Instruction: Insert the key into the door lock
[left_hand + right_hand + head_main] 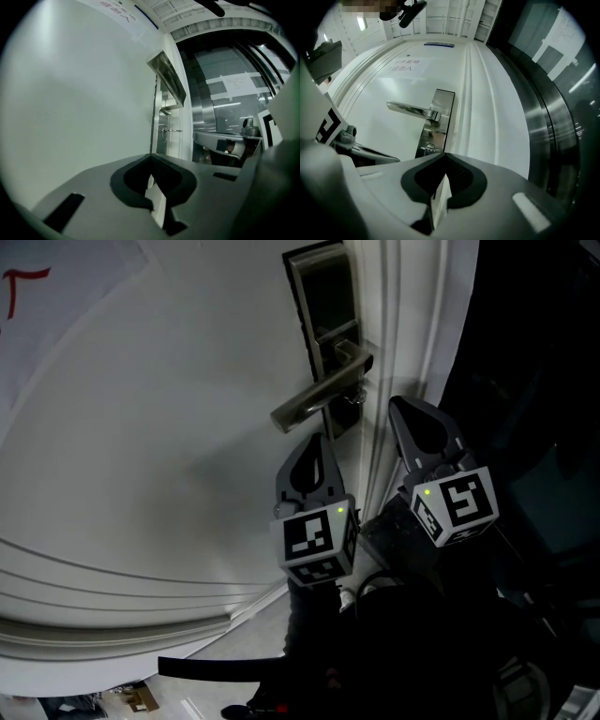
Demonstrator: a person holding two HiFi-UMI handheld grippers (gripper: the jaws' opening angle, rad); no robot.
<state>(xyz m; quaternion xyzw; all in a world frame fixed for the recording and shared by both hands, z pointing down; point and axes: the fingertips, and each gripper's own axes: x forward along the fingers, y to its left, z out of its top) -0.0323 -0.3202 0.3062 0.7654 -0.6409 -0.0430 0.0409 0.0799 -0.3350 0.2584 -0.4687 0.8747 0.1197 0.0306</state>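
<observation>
On the white door sits a dark lock plate with a silver lever handle. Below the handle, a thin key sticks out of the round lock cylinder, as seen edge-on in the left gripper view. My left gripper hangs just under the lever's free end, shut and holding nothing. My right gripper is beside the door's edge, right of the lock, also shut and holding nothing. Neither gripper touches the key or the handle.
The white door frame mouldings run to the right of the lock. A steel and glass partition stands beyond the frame. A paper notice is stuck on the door above the handle. The floor shows below.
</observation>
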